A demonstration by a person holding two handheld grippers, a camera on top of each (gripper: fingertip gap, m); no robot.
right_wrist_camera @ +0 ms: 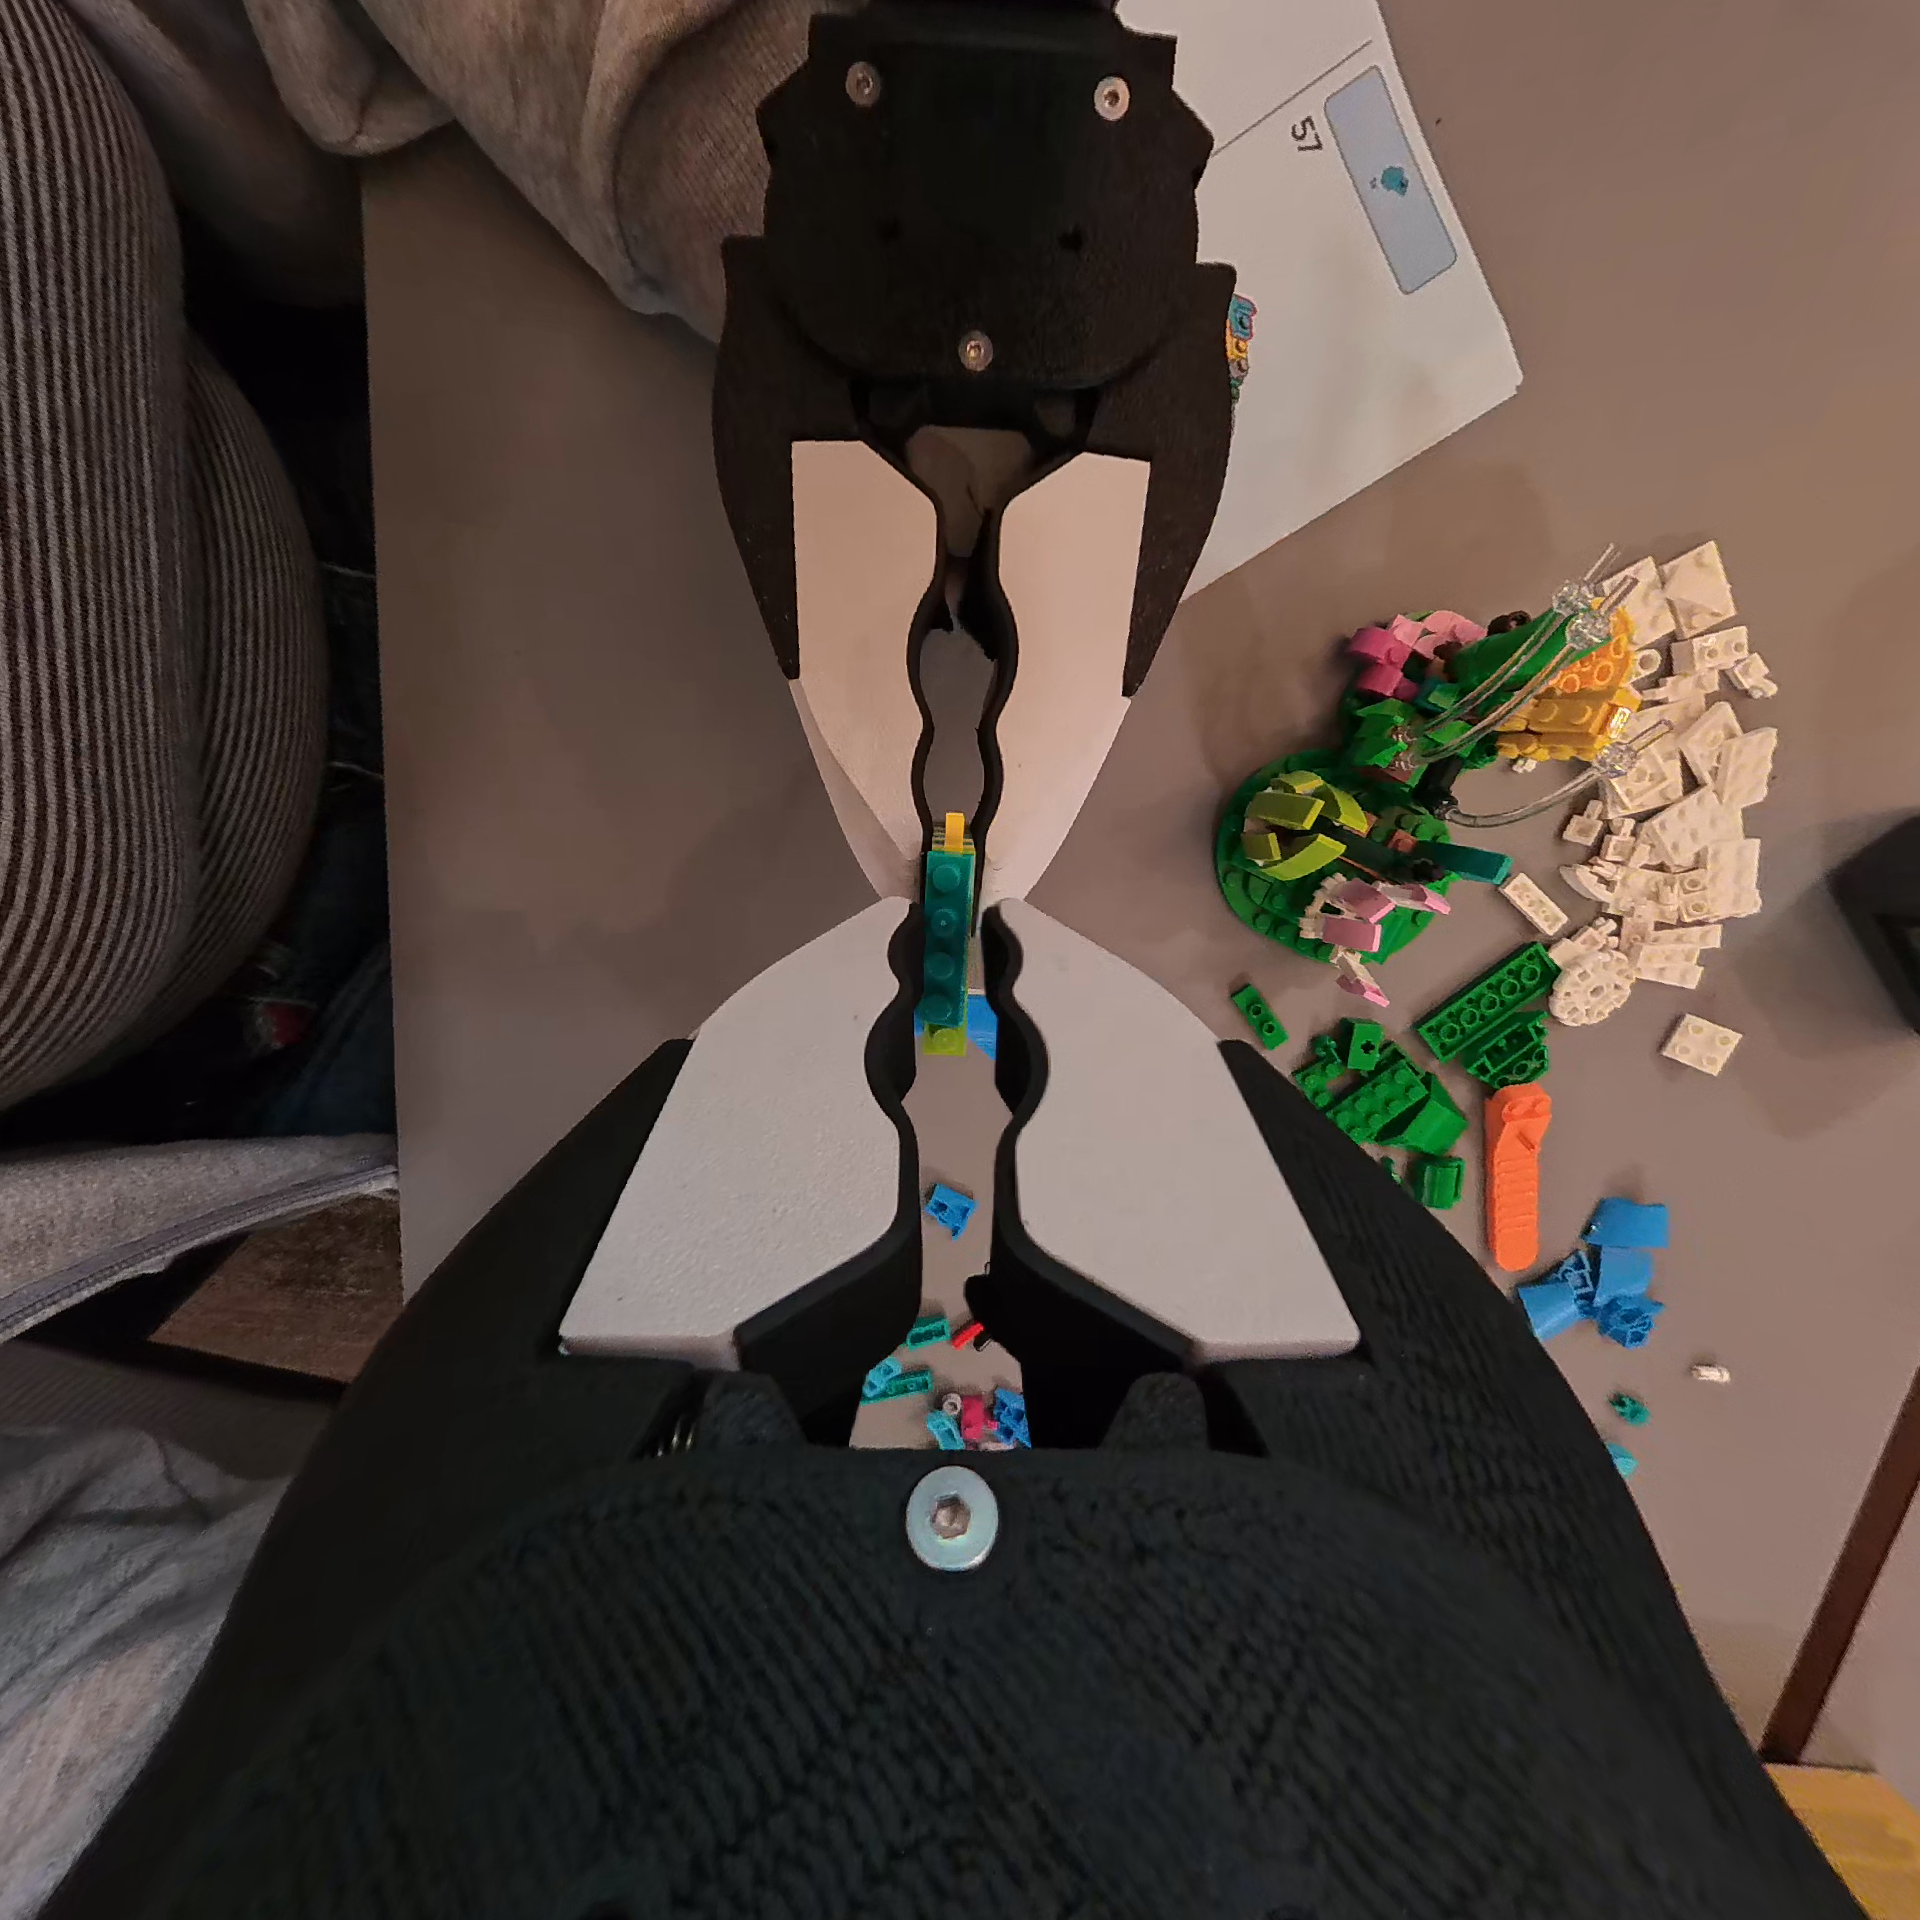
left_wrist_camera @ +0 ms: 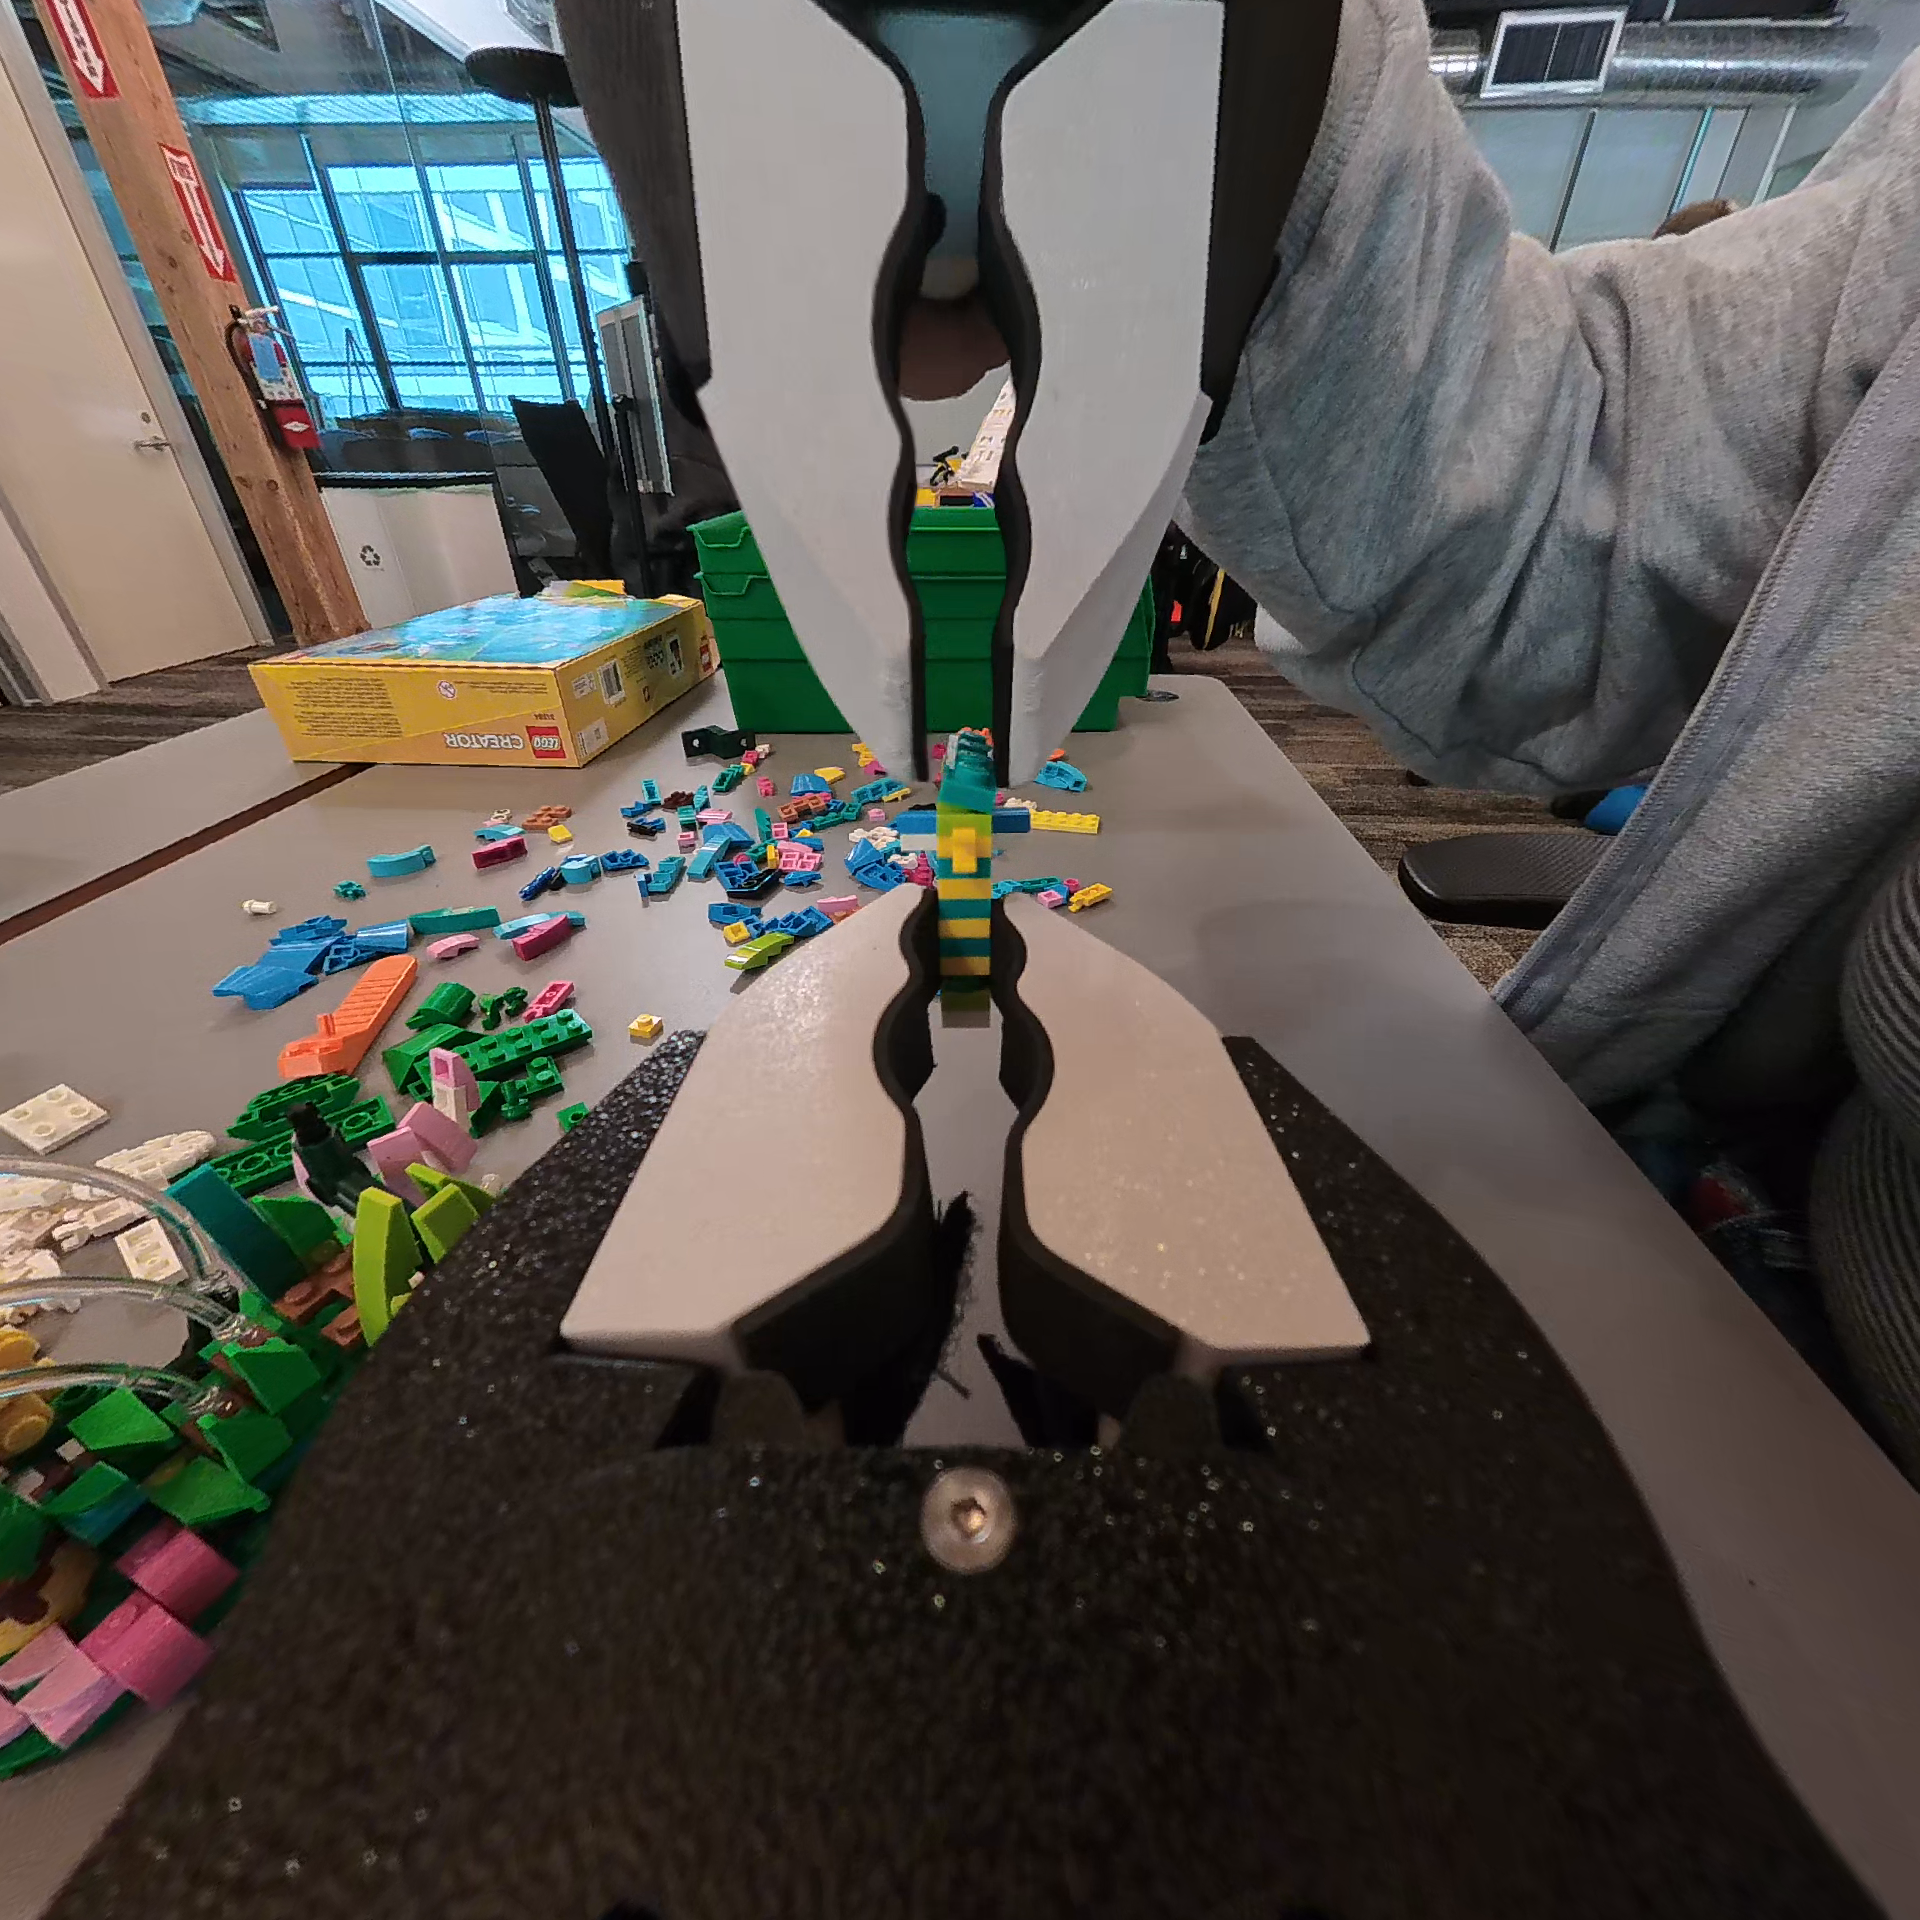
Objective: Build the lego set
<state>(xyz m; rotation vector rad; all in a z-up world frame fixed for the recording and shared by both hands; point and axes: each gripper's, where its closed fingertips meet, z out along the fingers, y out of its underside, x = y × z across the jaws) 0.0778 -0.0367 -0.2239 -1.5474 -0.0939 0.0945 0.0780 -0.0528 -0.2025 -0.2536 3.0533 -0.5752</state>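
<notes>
My left gripper (left_wrist_camera: pixel 964 920) is shut on a thin upright stack of teal, yellow and lime bricks (left_wrist_camera: pixel 966 935), held above the grey table (left_wrist_camera: pixel 1299 987). My right gripper (left_wrist_camera: pixel 960 764) comes down from above, its fingertips closed around a small teal plate (left_wrist_camera: pixel 971 777) that sits tilted on top of the stack. In the right wrist view my right gripper (right_wrist_camera: pixel 951 925) holds that studded teal plate (right_wrist_camera: pixel 948 940) from one side. The left gripper (right_wrist_camera: pixel 951 857) meets it tip to tip from the far side. The stack's lower part is hidden between the left fingers.
Loose coloured bricks (left_wrist_camera: pixel 779 852) litter the table behind the stack. An orange brick separator (left_wrist_camera: pixel 348 1013), a green plant build (right_wrist_camera: pixel 1351 831), white pieces (right_wrist_camera: pixel 1683 779), an instruction booklet (right_wrist_camera: pixel 1351 312), a yellow box (left_wrist_camera: pixel 488 675) and green bins (left_wrist_camera: pixel 935 623) surround them. A person's grey sleeve (left_wrist_camera: pixel 1558 468) is on the right. My two grippers' fingertips are within a few centimetres of each other.
</notes>
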